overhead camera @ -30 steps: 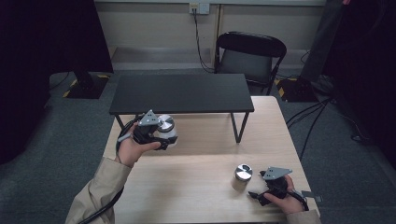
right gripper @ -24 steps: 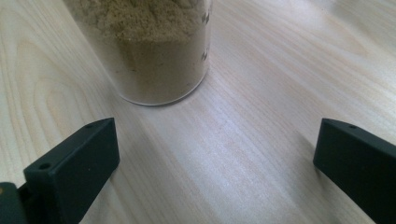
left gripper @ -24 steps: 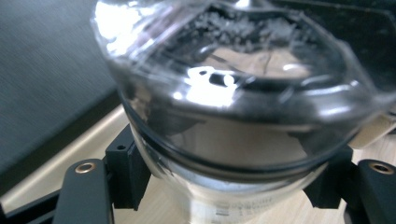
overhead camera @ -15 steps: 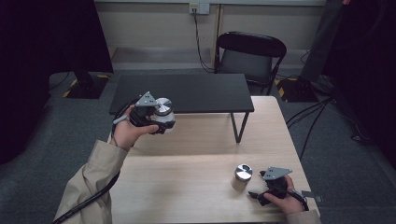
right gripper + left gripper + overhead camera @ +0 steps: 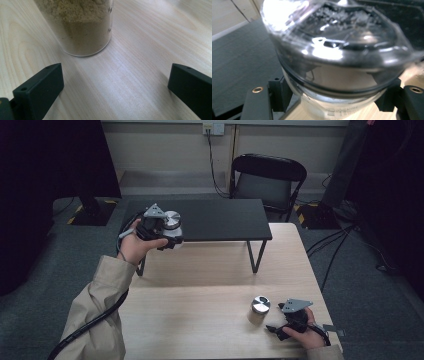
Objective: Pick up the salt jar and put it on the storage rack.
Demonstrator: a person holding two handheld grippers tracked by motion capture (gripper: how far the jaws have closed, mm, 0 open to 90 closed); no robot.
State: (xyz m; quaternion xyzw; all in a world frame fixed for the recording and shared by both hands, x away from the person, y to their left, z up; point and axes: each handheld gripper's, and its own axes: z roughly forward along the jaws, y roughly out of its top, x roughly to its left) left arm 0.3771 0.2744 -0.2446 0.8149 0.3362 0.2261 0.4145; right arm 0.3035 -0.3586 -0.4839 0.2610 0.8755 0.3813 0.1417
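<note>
My left gripper (image 5: pixel 167 236) is shut on a clear glass jar with a silver lid (image 5: pixel 171 221), lifted above the near left edge of the low black shelf (image 5: pixel 215 220). In the left gripper view the jar (image 5: pixel 337 60) sits between the two black jaws, its shiny lid tilted toward the camera. A second jar with a silver lid (image 5: pixel 259 309), holding tan powder, stands on the wooden table (image 5: pixel 210 280) at the front right. My right gripper (image 5: pixel 275 330) rests open on the table just right of it; in the right gripper view the powder jar (image 5: pixel 80 27) stands ahead of the spread jaws.
The low black shelf stands on thin metal legs at the table's far side. A black folding chair (image 5: pixel 267 182) is behind the table, with cables (image 5: pixel 330 245) on the grey carpet to the right. A dark stand base (image 5: pixel 92 212) sits far left.
My left gripper has risen and moved toward the far side with the jar, from above the table to the black shelf's edge. The right gripper and the powder jar have not moved.
</note>
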